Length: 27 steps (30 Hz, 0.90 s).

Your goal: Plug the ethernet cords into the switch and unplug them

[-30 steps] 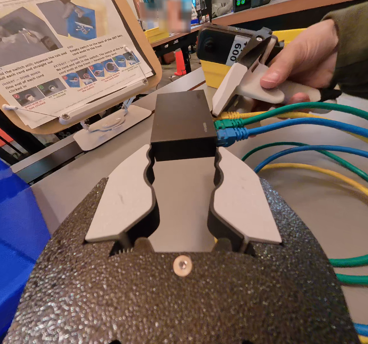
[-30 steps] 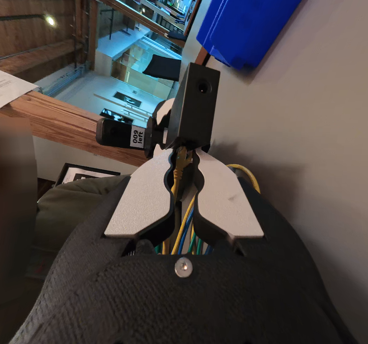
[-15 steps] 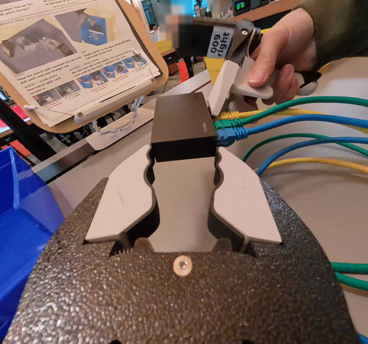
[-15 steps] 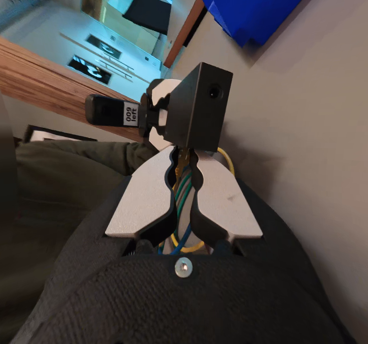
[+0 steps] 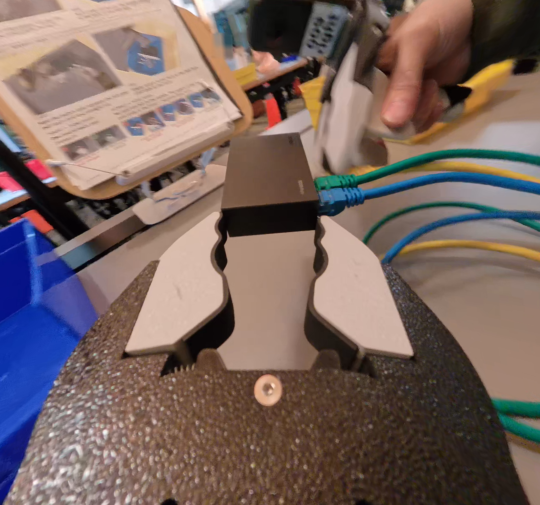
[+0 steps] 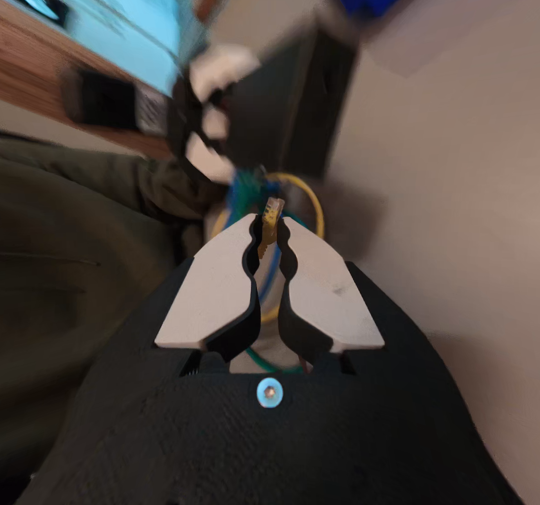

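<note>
My left gripper (image 5: 268, 223) is shut on the near end of the black switch (image 5: 267, 175) and holds it on the table. A green cord plug (image 5: 334, 182) and a blue cord plug (image 5: 340, 199) sit in the switch's right side. My right gripper (image 6: 268, 219) is shut on the yellow cord plug (image 6: 270, 218), which is out of the switch and a short way from it. In the left wrist view the right gripper (image 5: 342, 129) is blurred, just right of the switch's far end, held by a hand (image 5: 420, 61). The switch (image 6: 292, 105) shows blurred in the right wrist view.
An instruction sheet on a clipboard stand (image 5: 111, 82) stands at the back left. A blue bin (image 5: 32, 301) is at the left. Loops of green, blue and yellow cord (image 5: 453, 228) lie on the grey table (image 5: 453, 301) at the right. A yellow bin (image 5: 479, 88) is behind.
The right gripper has pulled the yellow plug out of the switch and drawn back from it. The left gripper still holds the switch. Both views are motion-blurred now.
</note>
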### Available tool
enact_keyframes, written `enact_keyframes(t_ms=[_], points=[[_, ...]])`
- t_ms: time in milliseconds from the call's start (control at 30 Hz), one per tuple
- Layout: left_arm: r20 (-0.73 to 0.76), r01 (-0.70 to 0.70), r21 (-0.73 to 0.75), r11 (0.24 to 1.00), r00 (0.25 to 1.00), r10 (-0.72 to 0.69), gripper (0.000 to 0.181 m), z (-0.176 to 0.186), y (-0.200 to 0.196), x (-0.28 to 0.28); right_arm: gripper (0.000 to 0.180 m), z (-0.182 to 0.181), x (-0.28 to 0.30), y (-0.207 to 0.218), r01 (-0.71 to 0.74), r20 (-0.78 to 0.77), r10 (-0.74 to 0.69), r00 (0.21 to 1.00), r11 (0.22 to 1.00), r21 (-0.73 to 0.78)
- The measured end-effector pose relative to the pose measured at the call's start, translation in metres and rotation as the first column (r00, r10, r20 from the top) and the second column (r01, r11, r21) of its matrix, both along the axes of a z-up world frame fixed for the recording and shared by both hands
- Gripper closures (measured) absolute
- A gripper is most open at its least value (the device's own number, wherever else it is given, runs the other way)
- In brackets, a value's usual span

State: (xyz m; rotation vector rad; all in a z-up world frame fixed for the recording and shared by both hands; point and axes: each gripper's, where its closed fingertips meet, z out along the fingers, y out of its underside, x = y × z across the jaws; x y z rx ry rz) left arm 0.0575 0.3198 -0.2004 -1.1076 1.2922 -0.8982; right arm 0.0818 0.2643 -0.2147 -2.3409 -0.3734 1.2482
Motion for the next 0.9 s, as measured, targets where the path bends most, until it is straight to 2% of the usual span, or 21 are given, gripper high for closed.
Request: enact_keyframes(t_ms=[33,100,167,267,400,467,533,633,733,867,900], points=[[0.038,-0.019,-0.029,0.999,0.999,0.020,0.123,0.007,0.007,-0.004,0.168,-0.009,0.003,-0.005,-0.013,0.059,0.014,0.998,1.000,-0.014],[0.039,-0.032,0.000,0.999,0.999,0.032,0.123,0.014,0.016,-0.011,0.168,0.009,0.001,-0.003,0.014,-0.043,-0.014,0.999,1.000,0.002],[0.043,-0.065,0.017,0.998,0.997,0.065,0.123,0.023,0.021,-0.016,0.168,0.025,0.020,0.011,0.077,-0.008,-0.077,0.997,0.993,0.091],[0.108,-0.104,-0.062,0.993,0.988,0.110,0.123,0.050,0.032,-0.029,0.168,0.040,0.040,0.014,0.105,0.053,-0.114,0.992,0.982,0.159],[0.169,-0.216,-0.089,0.972,0.959,0.229,0.123,0.086,0.055,-0.058,0.168,0.062,0.069,0.005,0.211,0.018,-0.221,0.975,0.950,0.232],[0.179,-0.242,-0.099,0.965,0.950,0.256,0.123,0.093,0.065,-0.069,0.169,0.090,0.084,0.000,0.303,-0.114,-0.282,0.953,0.909,0.286],[0.182,-0.238,-0.049,0.970,0.953,0.243,0.123,0.091,0.069,-0.075,0.169,0.129,0.103,-0.005,0.422,-0.276,-0.339,0.899,0.837,0.349],[0.172,-0.196,-0.053,0.979,0.964,0.202,0.123,0.082,0.070,-0.074,0.169,0.175,0.114,-0.017,0.513,-0.412,-0.347,0.842,0.752,0.415],[0.186,-0.098,-0.063,0.993,0.977,0.108,0.123,0.074,0.058,-0.065,0.169,0.190,0.110,-0.019,0.505,-0.331,-0.385,0.861,0.713,0.486],[0.200,-0.069,-0.112,0.991,0.976,0.091,0.123,0.068,0.058,-0.063,0.169,0.257,0.146,-0.041,0.580,-0.430,-0.389,0.815,0.556,0.596],[0.213,-0.065,-0.130,0.989,0.973,0.092,0.123,0.069,0.060,-0.064,0.169,0.259,0.156,-0.044,0.584,-0.395,-0.433,0.810,0.539,0.607]])
